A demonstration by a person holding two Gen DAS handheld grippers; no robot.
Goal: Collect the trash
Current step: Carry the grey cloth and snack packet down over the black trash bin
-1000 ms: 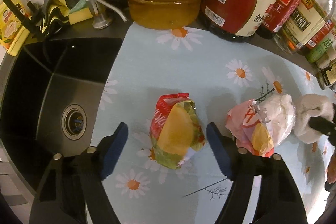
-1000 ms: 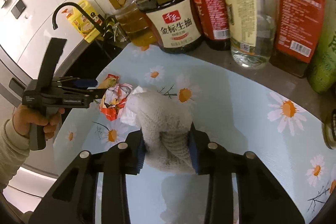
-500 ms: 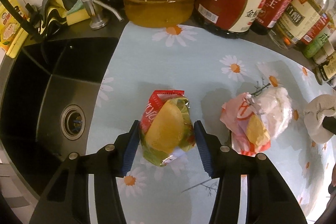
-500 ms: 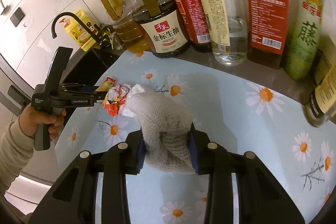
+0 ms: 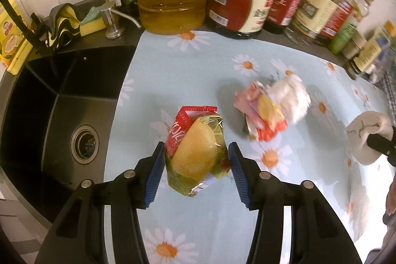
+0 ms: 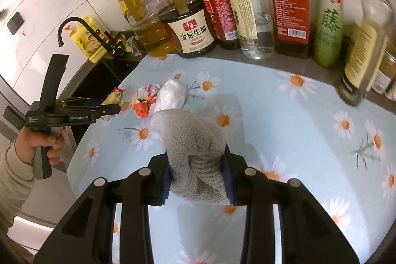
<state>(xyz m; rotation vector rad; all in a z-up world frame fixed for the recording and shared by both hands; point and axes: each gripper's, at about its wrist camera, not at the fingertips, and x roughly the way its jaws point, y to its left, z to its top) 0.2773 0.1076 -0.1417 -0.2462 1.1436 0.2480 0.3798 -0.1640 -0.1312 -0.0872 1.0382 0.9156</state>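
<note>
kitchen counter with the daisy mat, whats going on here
A person is clearing trash with two handheld grippers. The left gripper is shut on a yellow snack wrapper beside the sink. The right gripper is clamped on a knitted grey cloth wad. A crumpled wrapper and tissue pile lies on the mat.

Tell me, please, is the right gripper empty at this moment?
No, the right gripper is clamped on a grey knitted cloth, which bulges out from between its pads.

Pale blue worktop mat showing white-and-orange daisies, red, yellow and green snack wrapper, grey knitted cloth, black sink, blue pads lining black hand-held gripper fingers.
</note>
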